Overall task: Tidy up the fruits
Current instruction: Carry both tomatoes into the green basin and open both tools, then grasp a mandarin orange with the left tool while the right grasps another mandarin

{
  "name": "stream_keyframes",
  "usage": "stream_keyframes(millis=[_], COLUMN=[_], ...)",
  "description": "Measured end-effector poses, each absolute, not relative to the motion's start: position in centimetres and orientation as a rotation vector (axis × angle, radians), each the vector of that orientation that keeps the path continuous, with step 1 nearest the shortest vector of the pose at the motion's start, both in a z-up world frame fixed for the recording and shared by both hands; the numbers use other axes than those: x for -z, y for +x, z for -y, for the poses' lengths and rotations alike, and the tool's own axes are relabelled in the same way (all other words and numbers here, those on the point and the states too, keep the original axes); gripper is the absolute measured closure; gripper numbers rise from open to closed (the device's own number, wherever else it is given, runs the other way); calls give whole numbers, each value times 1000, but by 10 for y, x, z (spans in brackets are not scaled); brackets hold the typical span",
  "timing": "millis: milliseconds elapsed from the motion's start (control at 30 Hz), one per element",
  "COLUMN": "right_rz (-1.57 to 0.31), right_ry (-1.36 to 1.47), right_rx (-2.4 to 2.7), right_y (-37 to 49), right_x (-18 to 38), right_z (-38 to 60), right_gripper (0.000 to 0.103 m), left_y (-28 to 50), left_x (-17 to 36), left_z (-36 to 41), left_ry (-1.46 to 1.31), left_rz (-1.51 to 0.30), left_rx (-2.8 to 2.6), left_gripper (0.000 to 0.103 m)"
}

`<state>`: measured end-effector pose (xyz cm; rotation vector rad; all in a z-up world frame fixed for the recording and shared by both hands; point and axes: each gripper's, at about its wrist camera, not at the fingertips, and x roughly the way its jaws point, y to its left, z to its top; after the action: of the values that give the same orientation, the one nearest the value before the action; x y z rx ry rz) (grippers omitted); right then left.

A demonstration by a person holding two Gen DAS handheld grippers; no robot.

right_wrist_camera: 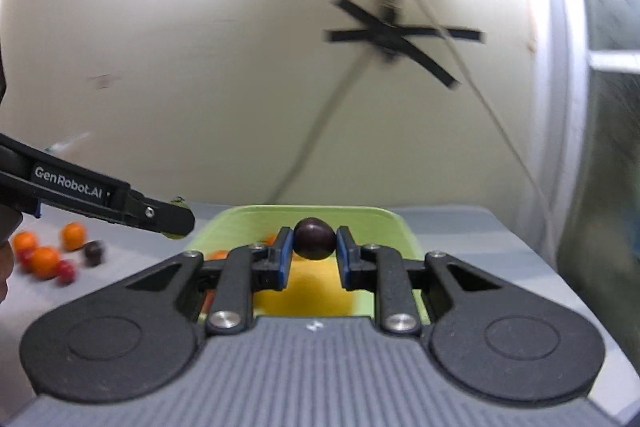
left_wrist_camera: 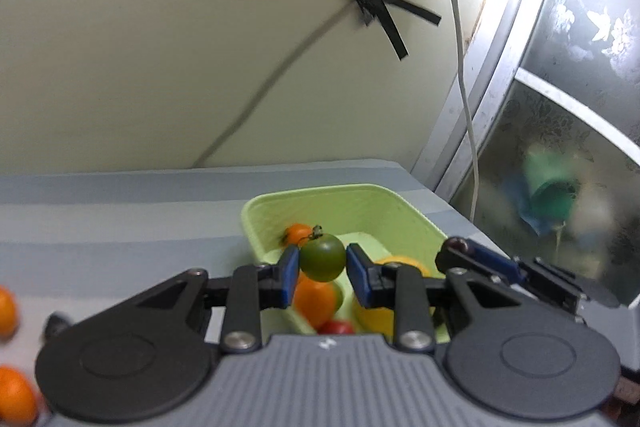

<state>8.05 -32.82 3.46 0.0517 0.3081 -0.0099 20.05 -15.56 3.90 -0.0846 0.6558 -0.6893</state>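
My left gripper (left_wrist_camera: pixel 322 269) is shut on a green tomato (left_wrist_camera: pixel 322 255) and holds it above the light green tray (left_wrist_camera: pixel 352 199). The tray holds oranges (left_wrist_camera: pixel 316 299), a small orange fruit (left_wrist_camera: pixel 299 233), a yellow fruit (left_wrist_camera: pixel 380 315) and a red tomato (left_wrist_camera: pixel 336 327). My right gripper (right_wrist_camera: pixel 314 259) is shut on a dark purple fruit (right_wrist_camera: pixel 314 238) above the same tray (right_wrist_camera: pixel 360 219), over a yellow fruit (right_wrist_camera: pixel 316 295). The right gripper shows at the right in the left wrist view (left_wrist_camera: pixel 460 253). The left gripper shows at the left in the right wrist view (right_wrist_camera: pixel 176 223).
Loose oranges (right_wrist_camera: pixel 44 259), red tomatoes (right_wrist_camera: pixel 66 271) and a dark fruit (right_wrist_camera: pixel 94 253) lie on the grey-striped cloth (right_wrist_camera: pixel 460 227) left of the tray. Two oranges (left_wrist_camera: pixel 12 395) show at the lower left. A wall with taped cables stands behind; a window frame (left_wrist_camera: pixel 500 67) is on the right.
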Motion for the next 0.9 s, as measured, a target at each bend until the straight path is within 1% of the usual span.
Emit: stream_keyframes(millis=[233, 300, 333, 367, 433, 533, 733, 900], right_rz=[-383, -383, -382, -377, -364, -339, -215, -166], right_ry=[141, 139, 136, 130, 130, 135, 122, 156], right_rx=[53, 56, 59, 68, 72, 71, 69, -31], right_y=[98, 100, 100, 100, 97, 91, 68, 60], right_x=[-19, -18, -18, -17, -17, -18, -24, -32], right_z=[347, 346, 345, 345, 344, 347, 345, 337], right_gripper=[76, 76, 73, 67, 62, 61, 61, 61], left_y=[218, 220, 220, 220, 220, 217, 174, 132], left_x=[-27, -24, -24, -24, -25, -30, -43, -31], left_z=[195, 197, 197, 198, 195, 182, 118, 17], left_ry=[-44, -51, -51, -50, -55, -93, -120, -130], left_rz=[-705, -716, -714, -709, -705, -704, -602, -565], left_rx=[707, 712, 706, 700, 695, 686, 654, 517], left_gripper=[75, 68, 61, 55, 54, 54, 54, 54])
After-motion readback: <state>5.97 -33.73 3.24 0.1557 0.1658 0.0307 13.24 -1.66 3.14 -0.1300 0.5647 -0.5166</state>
